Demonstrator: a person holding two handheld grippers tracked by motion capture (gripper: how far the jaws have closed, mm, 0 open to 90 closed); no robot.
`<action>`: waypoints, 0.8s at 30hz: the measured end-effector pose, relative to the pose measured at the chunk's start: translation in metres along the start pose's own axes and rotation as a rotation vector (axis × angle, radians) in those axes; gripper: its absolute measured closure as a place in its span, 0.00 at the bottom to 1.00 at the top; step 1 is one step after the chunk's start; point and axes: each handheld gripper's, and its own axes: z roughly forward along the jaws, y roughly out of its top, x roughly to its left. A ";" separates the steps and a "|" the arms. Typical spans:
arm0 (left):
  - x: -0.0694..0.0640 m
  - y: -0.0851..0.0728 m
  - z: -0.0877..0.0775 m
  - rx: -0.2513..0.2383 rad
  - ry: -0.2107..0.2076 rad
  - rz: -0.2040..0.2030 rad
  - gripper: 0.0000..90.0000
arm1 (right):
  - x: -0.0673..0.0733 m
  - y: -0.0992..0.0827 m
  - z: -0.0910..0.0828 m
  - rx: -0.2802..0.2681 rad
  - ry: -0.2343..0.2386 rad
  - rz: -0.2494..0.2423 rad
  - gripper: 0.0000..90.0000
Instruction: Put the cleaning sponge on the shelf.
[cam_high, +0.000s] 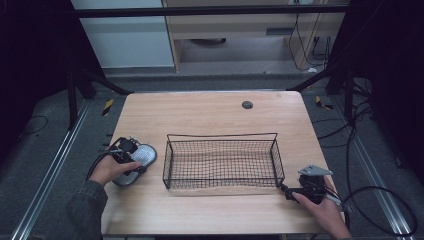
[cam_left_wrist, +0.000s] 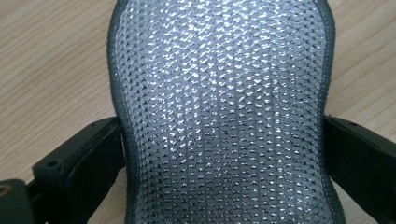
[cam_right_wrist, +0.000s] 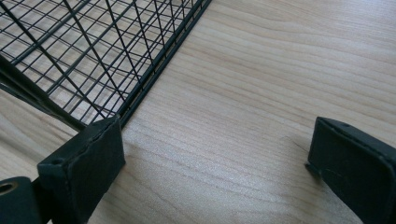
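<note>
A silvery mesh-covered pad (cam_high: 136, 163) with a dark sewn border lies flat on the wooden table (cam_high: 210, 117), close to the table's left edge and about midway along it. In the left gripper view the pad (cam_left_wrist: 224, 116) has a waisted outline, narrower in the middle than at its ends, and its glittering woven surface runs from the top of the view to the bottom.

The left gripper (cam_high: 125, 154) sits over the pad, held in the person's left hand (cam_high: 111, 169). In the left gripper view its two black jaws stand one on each side of the pad's narrow waist, both right against the dark border, so the gripper (cam_left_wrist: 224, 149) is closed on the pad across its width.

To the right of the pad, in the middle of the table, stands a black wire basket (cam_high: 222, 161) with nothing in it; the pad lies just beside its left end wall, apart from it.

The right gripper (cam_high: 292, 192) rests low near the table's front right corner, held in the right hand (cam_high: 324, 212), its tip just off the basket's front right corner. In the right gripper view its jaws stand wide apart over bare wood, holding nothing, with the basket's (cam_right_wrist: 93, 56) corner just beyond the left jaw.
</note>
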 end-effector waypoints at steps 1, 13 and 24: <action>0.001 0.000 0.000 -0.006 -0.007 -0.010 0.01 | 0.000 0.000 0.000 0.000 0.001 0.000 0.04; -0.004 -0.004 -0.017 -0.094 0.017 0.026 0.05 | 0.000 0.000 0.000 -0.001 0.001 0.000 0.04; -0.028 -0.005 -0.070 -0.235 0.043 0.119 0.05 | 0.001 0.000 -0.001 0.003 0.006 0.013 0.04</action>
